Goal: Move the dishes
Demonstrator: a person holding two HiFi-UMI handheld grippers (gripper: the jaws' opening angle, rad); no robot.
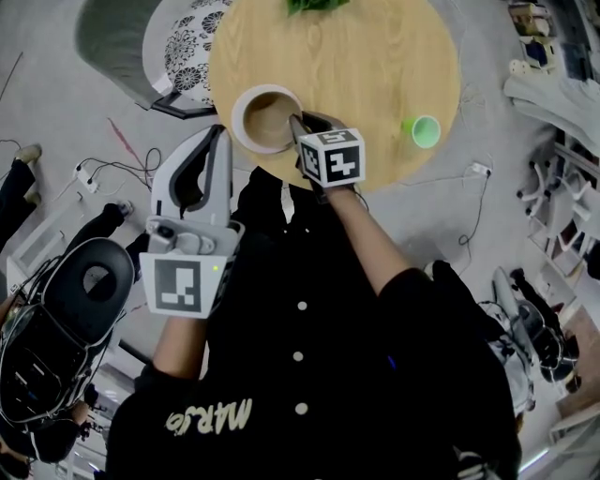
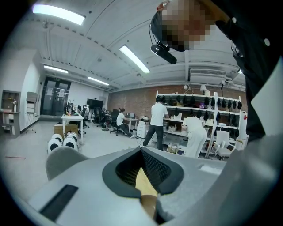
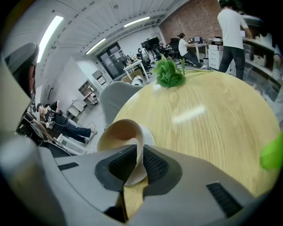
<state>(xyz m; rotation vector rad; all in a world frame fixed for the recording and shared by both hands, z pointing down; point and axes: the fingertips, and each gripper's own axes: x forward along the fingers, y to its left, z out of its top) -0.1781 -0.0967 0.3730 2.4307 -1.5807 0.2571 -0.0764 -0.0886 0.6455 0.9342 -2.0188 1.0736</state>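
Pinched the bowl's (image 1: 265, 117) near rim with the right gripper (image 1: 300, 129), one pad inside and one outside, fingers narrow on the wall. Found the bowl at the near-left edge of the table (image 1: 375, 66), well apart from the green cup (image 1: 425, 130) at the right. Held the left gripper (image 1: 220, 136) off the table, near that edge, fingertips together on nothing.

On the table (image 1: 375, 66), the bowl (image 1: 265, 114) sits at eight o'clock, the cup (image 1: 424, 130) at four, the plant (image 1: 315, 5) at twelve; my right gripper (image 1: 298, 127) clamps the bowl's rim.
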